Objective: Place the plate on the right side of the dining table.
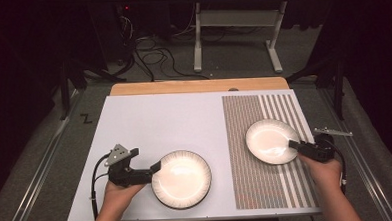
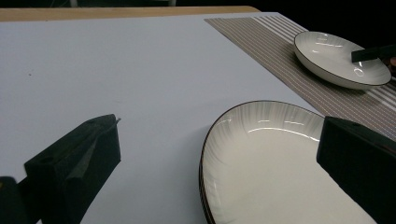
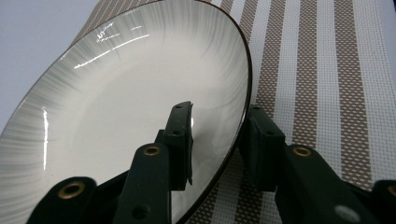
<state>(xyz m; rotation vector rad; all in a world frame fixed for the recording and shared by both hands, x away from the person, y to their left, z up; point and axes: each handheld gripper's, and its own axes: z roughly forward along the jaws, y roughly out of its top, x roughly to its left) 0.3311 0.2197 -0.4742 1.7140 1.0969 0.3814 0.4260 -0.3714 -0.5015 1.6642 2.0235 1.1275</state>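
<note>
Straddling the near rim of the small plate [image 3: 126, 121] on the striped mat [image 3: 327, 70], the right gripper [image 3: 219, 140] is closing one jaw inside and one outside, though not yet clearly clamping. Well apart on the white board [image 1: 159, 117], the left gripper [image 1: 155, 168] is hanging wide open, touching the big plate's [image 1: 182, 178] left edge.

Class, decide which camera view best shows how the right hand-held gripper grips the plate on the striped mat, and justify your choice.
The right gripper view: the right hand-held gripper has one jaw inside and one outside the plate's rim. The high view shows the grip small; the left gripper view shows just a jaw tip at that far plate.
</note>
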